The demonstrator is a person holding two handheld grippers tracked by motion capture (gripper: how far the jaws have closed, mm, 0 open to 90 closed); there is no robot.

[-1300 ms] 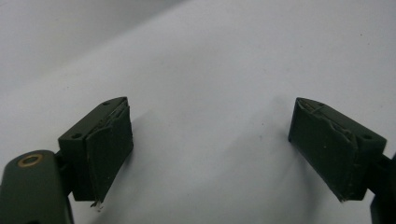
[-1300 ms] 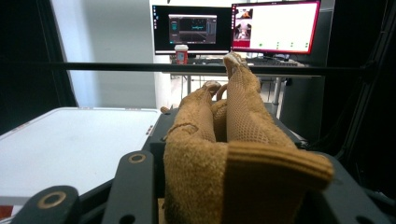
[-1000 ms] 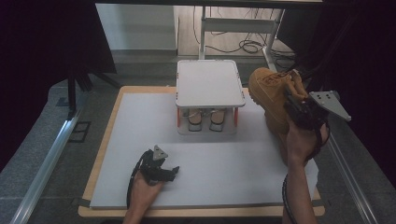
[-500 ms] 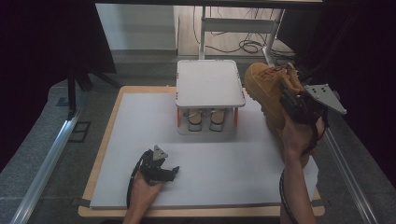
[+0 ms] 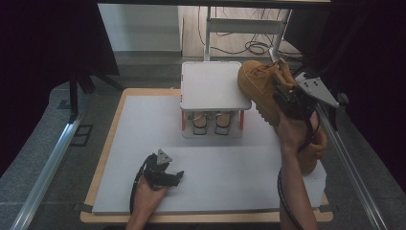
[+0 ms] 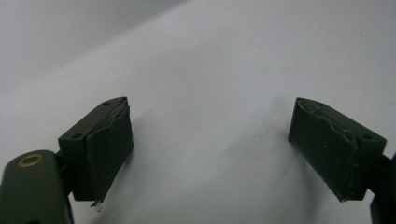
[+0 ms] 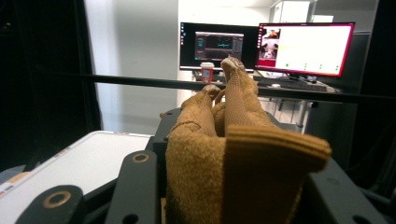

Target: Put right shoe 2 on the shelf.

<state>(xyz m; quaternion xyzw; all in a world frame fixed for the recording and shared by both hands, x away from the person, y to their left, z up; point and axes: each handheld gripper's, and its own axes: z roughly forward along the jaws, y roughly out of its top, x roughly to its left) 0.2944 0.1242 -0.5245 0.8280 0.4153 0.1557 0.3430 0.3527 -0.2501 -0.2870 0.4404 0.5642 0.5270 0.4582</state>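
Right gripper (image 5: pixel 287 98), upper right of the high view, has its fingers clamped on the collar of a tan boot (image 5: pixel 261 88), which hangs in the air with its toe over the right edge of a small white rack (image 5: pixel 210 86) at upper centre. In the right gripper view the boot (image 7: pixel 233 154) sits squeezed between the two black fingers, tongue and heel tab standing up. A second tan boot (image 5: pixel 313 151) lies on the table (image 5: pixel 230 187) at the right, partly hidden behind the forearm. Left gripper (image 5: pixel 165 176) rests low on the white mat at lower left, fingers wide and holding nothing; the left gripper view has bare mat between them. Step in hand reads as carrying the boot onto the rack's top. To do it well: keep the grip firm on the collar, since the heavy sole will tend to swing; lift the sole clear of the rack's near edge before crossing; lower it flat and leave room for the mate. A pair of shoes (image 5: pixel 210 122) already sits on the lower shelf, out of the way. The metal frame behind the rack stands close to the toe's path, so go no farther back than needed.
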